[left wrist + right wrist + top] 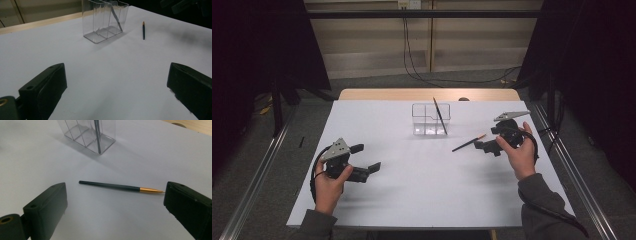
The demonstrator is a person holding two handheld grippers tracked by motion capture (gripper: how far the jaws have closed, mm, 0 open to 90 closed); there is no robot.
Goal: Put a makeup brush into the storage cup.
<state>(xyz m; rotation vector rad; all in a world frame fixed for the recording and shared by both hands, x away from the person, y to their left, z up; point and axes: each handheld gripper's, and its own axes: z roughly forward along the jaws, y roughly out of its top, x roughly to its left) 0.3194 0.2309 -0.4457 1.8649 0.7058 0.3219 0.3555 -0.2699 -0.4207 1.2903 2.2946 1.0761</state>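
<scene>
A thin dark stick with a gold tip [468, 143] lies flat on the white table, right of centre. In the right gripper view the stick [117, 186] lies crosswise just ahead of the jaws, gold end near the right jaw, touching neither. My right gripper [490, 138] [115, 198] is open. A clear divided holder [431, 120] [85, 135] [105, 21] stands at the back centre, with a second dark stick [439, 115] [97, 137] leaning in its right compartment. My left gripper [366, 158] [116, 75] is open over bare table at the front left, holding nothing.
The white sheet [412, 200] covers the table, and a wooden strip [427, 94] shows along the far edge. Metal rails [257, 180] run along both sides. Cables hang down the back wall [407, 50]. The right gripper [185, 5] shows far off in the left gripper view.
</scene>
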